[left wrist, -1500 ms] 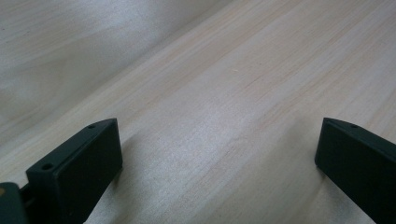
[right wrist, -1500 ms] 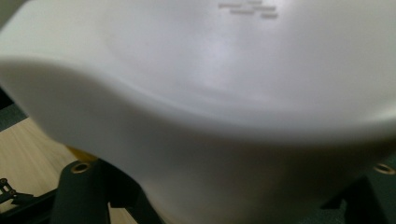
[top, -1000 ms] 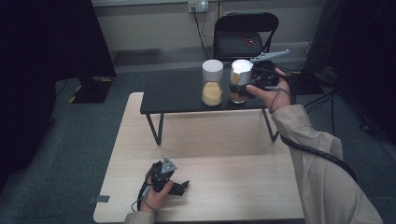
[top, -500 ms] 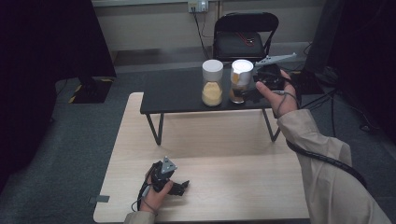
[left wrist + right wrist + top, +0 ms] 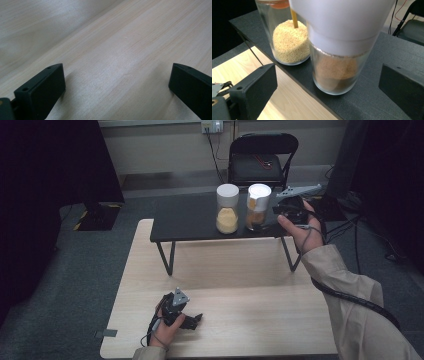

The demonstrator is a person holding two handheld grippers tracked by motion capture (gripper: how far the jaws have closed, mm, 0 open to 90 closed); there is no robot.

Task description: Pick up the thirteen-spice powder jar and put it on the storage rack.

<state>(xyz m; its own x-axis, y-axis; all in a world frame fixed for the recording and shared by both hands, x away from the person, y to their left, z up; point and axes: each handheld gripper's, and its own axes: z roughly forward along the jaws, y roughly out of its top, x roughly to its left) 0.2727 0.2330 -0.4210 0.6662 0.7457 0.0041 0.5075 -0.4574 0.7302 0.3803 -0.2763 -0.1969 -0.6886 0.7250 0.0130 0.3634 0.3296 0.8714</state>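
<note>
The left tongs (image 5: 192, 320) lie open and idle on the light wooden desk (image 5: 250, 320), gripping nothing. On the black desk (image 5: 190, 220) stands a jar of yellow grains (image 5: 227, 209), and just beside it the brown-filled jar (image 5: 258, 207). The right tongs (image 5: 276, 210), drawn back slightly from that jar, have just been opening and now gape wide beside it with nothing gripped, which reads as a release

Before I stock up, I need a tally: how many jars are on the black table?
2. One jar of yellow grains stands at the left; a jar of brown powder stands just right of it, beside the right gripper. None seems hidden.
</note>
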